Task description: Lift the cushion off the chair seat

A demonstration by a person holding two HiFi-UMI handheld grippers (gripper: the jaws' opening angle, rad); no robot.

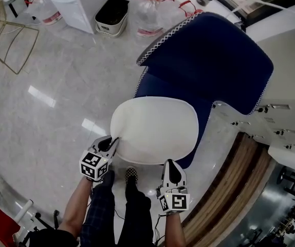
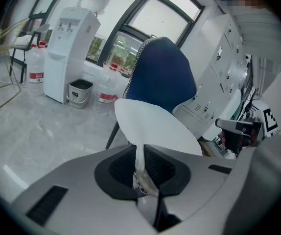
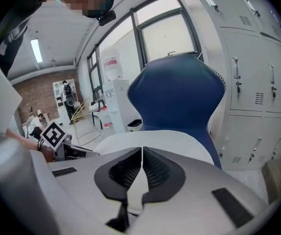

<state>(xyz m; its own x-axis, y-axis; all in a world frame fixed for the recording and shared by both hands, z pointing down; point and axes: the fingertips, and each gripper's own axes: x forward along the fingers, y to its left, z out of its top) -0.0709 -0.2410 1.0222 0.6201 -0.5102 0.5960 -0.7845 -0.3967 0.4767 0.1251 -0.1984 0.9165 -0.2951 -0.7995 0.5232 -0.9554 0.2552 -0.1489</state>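
Left gripper (image 1: pixel 112 142): your jaws are clamped on the near left edge of the white cushion (image 1: pixel 154 130), with a fold of fabric pinched between the pads. Right gripper (image 1: pixel 171 164): your jaws are drawn together on the cushion's near right edge, with only a sliver of white between them. The cushion lies on the seat of the blue chair (image 1: pixel 209 60), its backrest behind.

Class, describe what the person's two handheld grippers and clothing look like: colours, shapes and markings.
The left gripper and right gripper have pale grey bodies with black, textured jaw pads. Each carries a white cube printed with black square markers. The person wears dark checked trousers and a checkerboard shoe.
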